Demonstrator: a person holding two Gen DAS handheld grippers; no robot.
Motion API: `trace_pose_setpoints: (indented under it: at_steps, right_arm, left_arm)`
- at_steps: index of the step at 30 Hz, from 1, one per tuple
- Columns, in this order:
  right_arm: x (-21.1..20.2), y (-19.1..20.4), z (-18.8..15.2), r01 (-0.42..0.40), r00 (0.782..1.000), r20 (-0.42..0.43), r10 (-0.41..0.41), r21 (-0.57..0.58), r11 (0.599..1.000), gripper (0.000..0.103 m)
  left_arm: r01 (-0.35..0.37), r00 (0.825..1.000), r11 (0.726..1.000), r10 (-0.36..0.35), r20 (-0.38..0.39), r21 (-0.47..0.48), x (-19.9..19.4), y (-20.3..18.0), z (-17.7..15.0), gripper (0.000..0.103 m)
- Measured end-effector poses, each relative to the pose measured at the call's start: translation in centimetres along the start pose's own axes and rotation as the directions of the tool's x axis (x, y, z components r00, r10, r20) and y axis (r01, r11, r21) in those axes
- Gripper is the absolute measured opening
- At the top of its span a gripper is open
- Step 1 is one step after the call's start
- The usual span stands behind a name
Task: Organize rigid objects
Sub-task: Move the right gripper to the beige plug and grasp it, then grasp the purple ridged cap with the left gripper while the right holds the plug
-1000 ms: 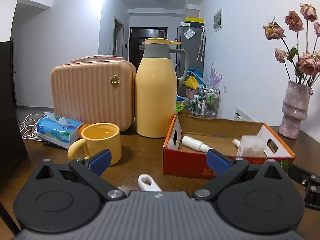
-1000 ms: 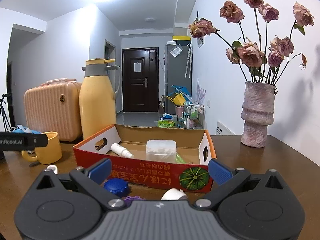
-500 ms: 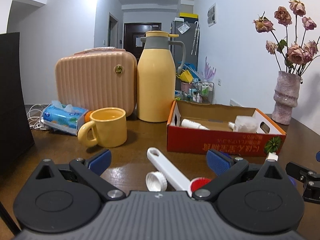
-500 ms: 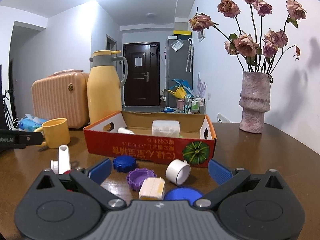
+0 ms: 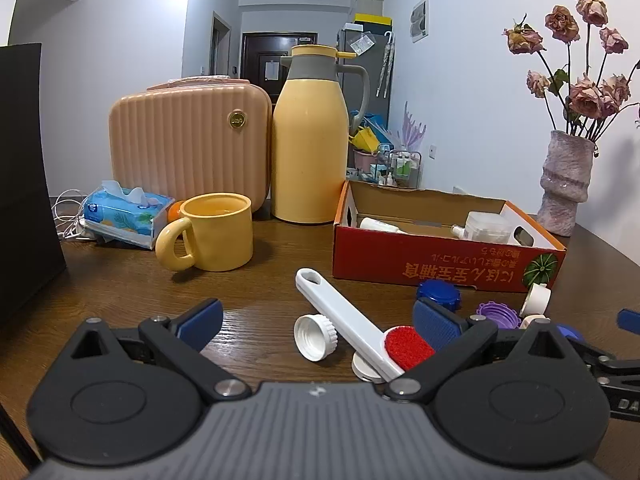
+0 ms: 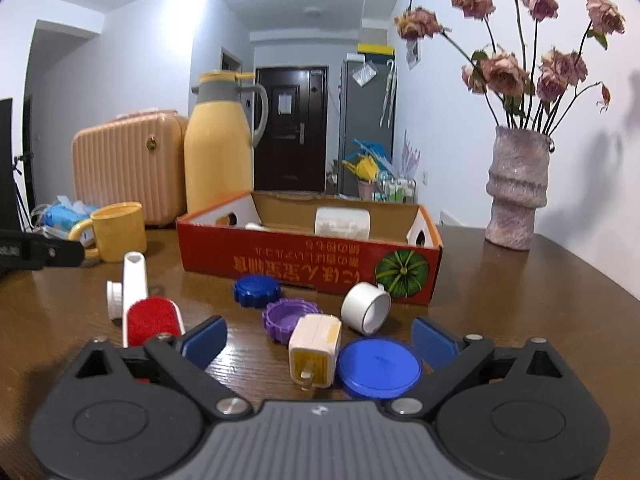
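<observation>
A red cardboard box point(image 5: 440, 268) point(image 6: 304, 264) stands on the brown table, holding a white bottle point(image 5: 380, 225) and a clear tub point(image 5: 486, 227). Small items lie in front of it: a white brush with a red pad point(image 5: 352, 316) point(image 6: 140, 308), a white cap point(image 5: 316, 338), a dark blue cap point(image 6: 257, 290), a purple cap point(image 6: 286, 316), a white tape roll point(image 6: 366, 307), a white plug adapter point(image 6: 314, 346) and a flat blue lid point(image 6: 379, 366). My left gripper point(image 5: 318, 330) is open and empty over the brush and white cap. My right gripper point(image 6: 320, 340) is open and empty around the adapter and blue lid.
A yellow mug point(image 5: 212, 232), a yellow thermos jug point(image 5: 310, 140), a pink case point(image 5: 188, 144) and a tissue pack point(image 5: 124, 212) stand at the back left. A vase of dried roses point(image 6: 516, 188) stands at the back right. A black panel point(image 5: 24, 168) is at the far left.
Both grippers have pulled back from the box toward the table's near side, bringing the brush, caps, tape roll, adapter and blue lid into view. Both stayed open.
</observation>
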State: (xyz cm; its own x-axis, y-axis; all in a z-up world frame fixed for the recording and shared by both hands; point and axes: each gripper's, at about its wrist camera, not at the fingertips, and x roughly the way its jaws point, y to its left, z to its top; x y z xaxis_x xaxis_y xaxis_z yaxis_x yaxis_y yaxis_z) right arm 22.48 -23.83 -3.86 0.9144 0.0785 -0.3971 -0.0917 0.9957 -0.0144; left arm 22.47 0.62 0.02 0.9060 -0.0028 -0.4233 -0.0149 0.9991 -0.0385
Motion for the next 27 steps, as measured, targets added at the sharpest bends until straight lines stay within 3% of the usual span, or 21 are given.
trace_pose_setpoints:
  at_steps: [11, 16, 18, 27]
  right_arm:
    - [5.2, 1.0, 0.2, 0.017, 0.991, -0.131, -0.024, -0.057, 0.998, 0.054]
    - [7.4, 1.2, 0.3, 0.014, 0.984, -0.174, -0.026, -0.068, 0.998, 0.046]
    - [7.7, 1.2, 0.3, 0.028, 0.985, -0.17, -0.04, -0.075, 0.997, 0.033]
    - [7.1, 0.3, 0.3, -0.015, 0.992, -0.127, 0.013, -0.013, 1.0, 0.031]
  left_arm:
    - [0.007, 1.0, 1.0, -0.007, -0.02, -0.003, 0.4, 0.1, -0.1, 0.103]
    - [0.011, 0.999, 1.0, -0.011, -0.031, -0.013, 0.6, 0.3, -0.1, 0.103]
    - [0.009, 0.999, 1.0, -0.01, -0.038, -0.015, 0.8, 0.4, -0.1, 0.103]
    - [-0.003, 0.999, 1.0, 0.001, -0.053, -0.026, 1.3, 0.7, -0.1, 0.103]
